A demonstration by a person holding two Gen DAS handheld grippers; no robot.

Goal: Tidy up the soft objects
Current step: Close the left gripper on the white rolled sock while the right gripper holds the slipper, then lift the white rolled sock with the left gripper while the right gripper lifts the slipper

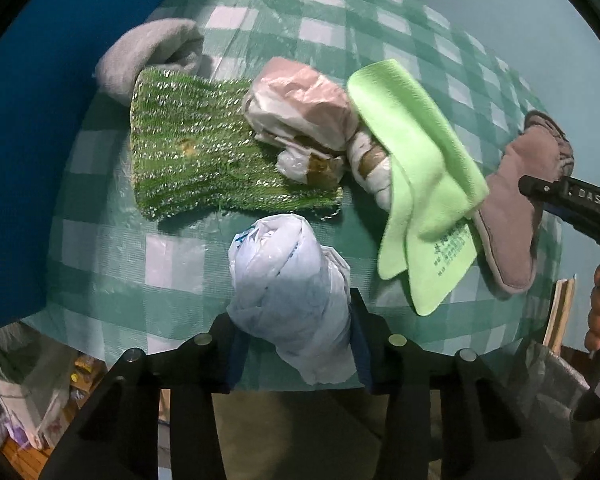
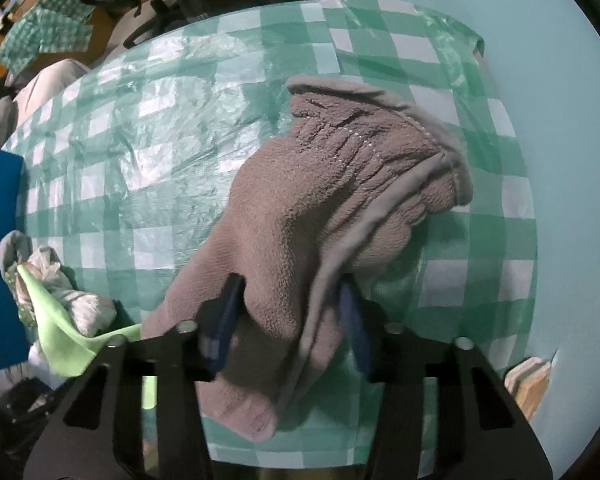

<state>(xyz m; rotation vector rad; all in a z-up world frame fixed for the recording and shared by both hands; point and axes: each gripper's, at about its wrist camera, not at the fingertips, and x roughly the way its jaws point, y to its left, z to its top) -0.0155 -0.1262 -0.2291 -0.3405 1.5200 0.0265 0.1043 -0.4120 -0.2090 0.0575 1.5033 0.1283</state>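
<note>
Tablecloth (image 1: 112, 256), green-checked, has bare room at 12 o'clock in the right view; its near edge passes under both grippers. The left gripper (image 1: 296, 344) is clamped on a white plastic bag (image 1: 288, 292) at 6 o'clock, by that edge. The right gripper (image 2: 288, 320) pinches a brown fleece glove (image 2: 320, 184) toward the cloth's right edge. A green scrubber (image 1: 196, 148), pink bag (image 1: 304, 100) and lime cloth (image 1: 416, 168) crowd the middle.

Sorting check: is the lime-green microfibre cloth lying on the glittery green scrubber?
No, the lime-green microfibre cloth drapes over a white wrapped bundle, apart from the scrubber.
</note>
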